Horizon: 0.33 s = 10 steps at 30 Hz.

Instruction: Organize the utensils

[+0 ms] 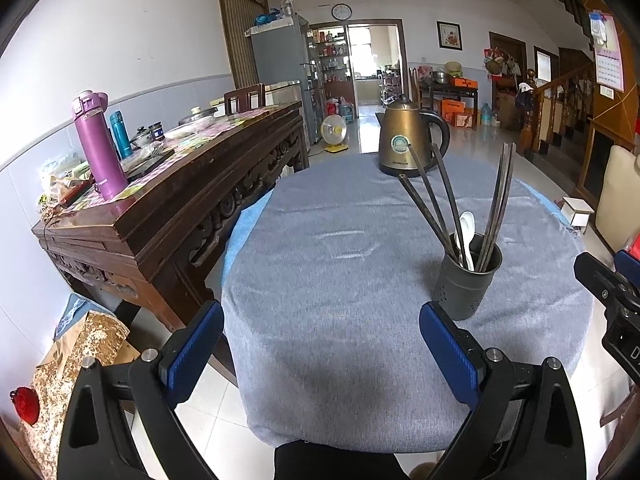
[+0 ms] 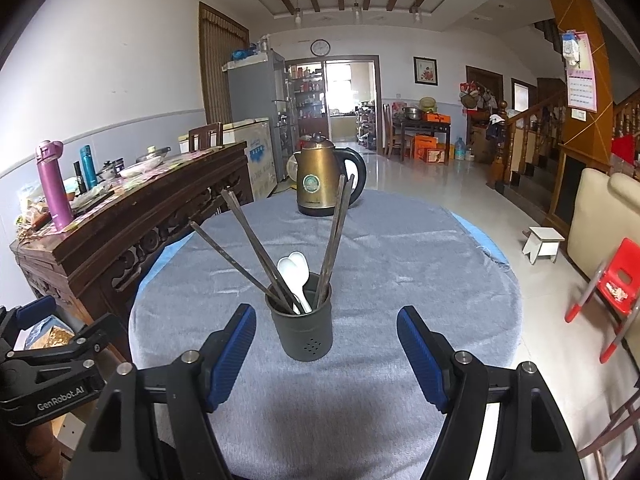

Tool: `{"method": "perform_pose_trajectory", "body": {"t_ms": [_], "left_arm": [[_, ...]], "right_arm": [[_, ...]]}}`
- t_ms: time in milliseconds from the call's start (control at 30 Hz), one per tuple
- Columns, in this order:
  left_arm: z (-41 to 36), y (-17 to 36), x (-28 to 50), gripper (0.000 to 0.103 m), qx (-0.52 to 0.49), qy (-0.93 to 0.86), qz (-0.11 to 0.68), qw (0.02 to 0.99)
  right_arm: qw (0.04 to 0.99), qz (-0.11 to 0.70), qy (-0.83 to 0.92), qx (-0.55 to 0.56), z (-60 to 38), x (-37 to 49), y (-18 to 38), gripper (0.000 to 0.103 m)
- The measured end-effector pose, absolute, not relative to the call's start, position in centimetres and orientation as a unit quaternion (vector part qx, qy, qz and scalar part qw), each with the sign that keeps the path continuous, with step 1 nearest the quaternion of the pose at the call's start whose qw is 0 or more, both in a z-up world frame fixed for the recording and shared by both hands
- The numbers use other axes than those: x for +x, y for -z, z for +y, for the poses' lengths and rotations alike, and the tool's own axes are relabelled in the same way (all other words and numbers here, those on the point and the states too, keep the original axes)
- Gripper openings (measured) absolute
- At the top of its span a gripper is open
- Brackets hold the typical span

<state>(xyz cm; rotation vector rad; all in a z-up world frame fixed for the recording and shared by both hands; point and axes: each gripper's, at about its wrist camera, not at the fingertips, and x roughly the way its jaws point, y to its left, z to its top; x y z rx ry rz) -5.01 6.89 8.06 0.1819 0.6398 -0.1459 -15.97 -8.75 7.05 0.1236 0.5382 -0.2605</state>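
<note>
Utensils (image 2: 298,276) fill holder (image 2: 304,334); cloth (image 2: 380,264) open around.

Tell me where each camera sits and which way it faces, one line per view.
Left wrist: on the left hand-held gripper, facing across the blue-clothed table; its open fingers show, the right hand-held gripper at the edge.
Right wrist: on the right hand-held gripper, facing the utensil cup; open fingers show.
Shared: cup, chopsticks, spoons, kettle.
</note>
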Motion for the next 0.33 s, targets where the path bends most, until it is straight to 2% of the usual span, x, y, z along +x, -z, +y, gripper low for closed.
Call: {"method": "perform_pose_trajectory", "body": {"t_ms": [333], "left_arm": [[6.6, -8.8, -3.1, 0.098, 0.061, 0.077, 0.319, 0.943]], "right_arm": [[0.955, 0.265, 0.119, 0.066, -10.0, -14.1, -6.9, 0.079]]}}
